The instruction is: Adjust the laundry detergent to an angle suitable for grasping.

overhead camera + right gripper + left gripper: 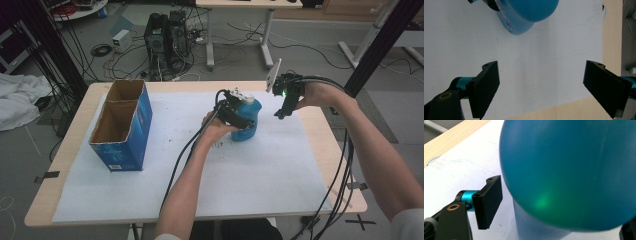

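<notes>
From the high view, the rounded blue plastic bottle (248, 120) with its white cap stands upright on the white paper sheet (260, 170) that covers my pale wooden counter (75, 130). My left tool (239, 116) is up against the near-left side of that bottle, its black body lying across the bottle's front. My right tool (281, 113) hangs in the air just to the right of the bottle, clear of it, pointing down at the sheet. A tall blue cardboard box (124, 125) with an open top stands well to the left of the bottle.

In the left gripper view, the bottle (571, 170) bulges large right in front of me, a green glow on its skin. My left tool's (554, 220) left pad (489, 202) stands just beside the bottle's flank with a sliver of white sheet between them; the other pad is cut off at the corner, so I cannot tell if it touches. The jaws are fairly wide and I cannot say they grip yet.

In the right gripper view, my right tool (541, 87) has its two black pads spread wide with nothing between them but the sheet (541, 62) and the counter edge. The bottle (524, 15) sits beyond them, at the top, apart from both pads.
</notes>
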Tool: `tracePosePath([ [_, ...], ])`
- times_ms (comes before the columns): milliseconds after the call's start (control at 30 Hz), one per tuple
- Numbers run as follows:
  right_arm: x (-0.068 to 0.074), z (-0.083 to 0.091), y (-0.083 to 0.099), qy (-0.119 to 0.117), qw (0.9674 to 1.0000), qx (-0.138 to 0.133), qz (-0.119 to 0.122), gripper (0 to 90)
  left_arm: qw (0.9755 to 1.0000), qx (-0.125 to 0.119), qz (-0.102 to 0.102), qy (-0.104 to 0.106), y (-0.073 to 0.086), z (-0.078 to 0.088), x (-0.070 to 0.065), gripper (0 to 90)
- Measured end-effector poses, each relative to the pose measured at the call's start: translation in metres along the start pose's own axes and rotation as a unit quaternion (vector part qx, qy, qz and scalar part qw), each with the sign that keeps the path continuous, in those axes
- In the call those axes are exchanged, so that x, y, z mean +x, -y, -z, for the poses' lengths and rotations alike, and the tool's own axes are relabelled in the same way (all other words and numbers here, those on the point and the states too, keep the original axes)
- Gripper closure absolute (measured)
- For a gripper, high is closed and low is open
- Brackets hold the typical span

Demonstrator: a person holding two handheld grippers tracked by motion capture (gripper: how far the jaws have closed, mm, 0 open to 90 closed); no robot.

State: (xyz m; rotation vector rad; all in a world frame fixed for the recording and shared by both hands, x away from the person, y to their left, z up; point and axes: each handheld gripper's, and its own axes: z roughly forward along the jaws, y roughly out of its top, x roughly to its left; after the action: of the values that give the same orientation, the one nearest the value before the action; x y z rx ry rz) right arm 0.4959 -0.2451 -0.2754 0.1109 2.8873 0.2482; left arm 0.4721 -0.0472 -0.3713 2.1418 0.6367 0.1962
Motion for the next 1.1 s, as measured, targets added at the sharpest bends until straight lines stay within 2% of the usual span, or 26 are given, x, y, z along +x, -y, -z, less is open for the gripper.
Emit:
tracePosePath([
  [33,-0.0005,0.0009,-0.0003,0.000,1.0000,0.007,0.002,12.9,1.0000,0.005,-0.007,-0.003,-0.0005,0.0006,0.0005,24.9],
  [67,-0.0001,-0.0002,0.0002,0.000,1.0000,0.001,-0.001,12.9,0.9998,0.012,-0.015,-0.003,-0.0007,0.0014,0.0015,24.9],
  [167,-0.0004,0.0011,-0.0003,-0.002,0.9999,0.010,0.002,12.9,0.9998,0.012,-0.017,-0.002,-0.0007,0.0012,0.0016,25.9],
  [200,-0.0003,0.0010,-0.0003,-0.001,0.9999,0.010,0.002,12.9,1.0000,-0.004,0.001,0.000,0.0001,-0.0010,-0.0011,27.4],
  [233,0.0002,-0.0001,0.0001,0.001,1.0000,0.004,0.000,12.9,1.0000,-0.005,0.001,-0.001,0.0000,-0.0009,-0.0013,27.8],
  [300,0.0000,0.0007,-0.0004,0.000,0.9999,0.012,0.001,12.9,1.0000,-0.008,0.003,0.002,0.0000,-0.0010,-0.0012,28.6],
  [333,0.0006,-0.0008,0.0002,0.001,1.0000,0.003,-0.003,12.9,1.0000,-0.003,-0.004,0.002,0.0000,-0.0002,-0.0003,29.3],
  [367,-0.0001,0.0005,-0.0003,0.002,0.9999,0.012,0.001,12.9,0.9996,0.013,-0.024,0.002,-0.0004,0.0020,0.0024,29.8],
  [400,0.0007,-0.0016,0.0006,0.003,1.0000,0.000,-0.005,12.9,0.9998,0.008,-0.017,0.002,-0.0002,0.0012,0.0015,30.0],
  [433,0.0005,-0.0016,0.0005,0.002,1.0000,0.001,-0.003,12.9,1.0000,-0.001,-0.007,0.002,0.0000,0.0000,0.0002,30.3],
  [467,0.0007,-0.0020,0.0007,0.003,1.0000,-0.001,-0.004,12.9,1.0000,-0.004,-0.004,0.002,0.0001,-0.0003,0.0000,30.7],
  [600,0.0008,-0.0021,0.0006,0.003,1.0000,-0.001,-0.005,12.9,1.0000,-0.004,-0.006,0.003,0.0000,-0.0001,0.0001,33.0],
  [633,0.0008,-0.0022,0.0006,0.003,1.0000,-0.001,-0.005,12.9,0.9997,0.008,-0.021,0.002,-0.0004,0.0015,0.0020,33.4],
  [700,0.0009,-0.0024,0.0005,0.004,1.0000,0.000,-0.005,12.9,0.9998,0.008,-0.019,0.002,-0.0006,0.0016,0.0016,34.4],
  [733,0.0008,-0.0026,0.0005,0.004,1.0000,0.000,-0.005,12.9,0.9995,0.013,-0.028,0.003,-0.0006,0.0021,0.0028,34.5],
  [800,0.0011,-0.0029,0.0003,0.004,1.0000,0.000,-0.006,12.9,0.9997,0.006,-0.024,0.003,-0.0005,0.0011,0.0022,35.2],
  [833,0.0001,-0.0006,-0.0009,0.001,0.9999,0.016,0.000,12.9,0.9998,0.003,-0.020,0.004,-0.0006,0.0006,0.0015,35.7],
  [867,0.0002,-0.0009,-0.0010,0.002,0.9999,0.015,0.000,12.9,0.9997,0.006,-0.025,0.003,-0.0007,0.0008,0.0019,36.1],
  [900,0.0002,-0.0011,-0.0012,0.001,0.9999,0.016,0.001,12.9,0.9999,-0.008,-0.009,0.004,-0.0004,-0.0011,-0.0003,36.7],
  [933,0.0001,-0.0014,-0.0013,0.002,0.9999,0.015,0.002,12.9,0.9999,-0.011,-0.006,0.007,-0.0002,-0.0016,-0.0007,37.2],
  [1067,0.0002,-0.0019,-0.0013,0.001,0.9999,0.017,0.000,12.9,0.9997,0.002,-0.023,0.007,-0.0014,-0.0002,0.0011,38.7],
  [1100,0.0003,-0.0022,-0.0011,0.001,0.9999,0.014,-0.001,12.9,0.9998,-0.005,-0.017,0.010,-0.0007,-0.0008,0.0005,39.3],
])
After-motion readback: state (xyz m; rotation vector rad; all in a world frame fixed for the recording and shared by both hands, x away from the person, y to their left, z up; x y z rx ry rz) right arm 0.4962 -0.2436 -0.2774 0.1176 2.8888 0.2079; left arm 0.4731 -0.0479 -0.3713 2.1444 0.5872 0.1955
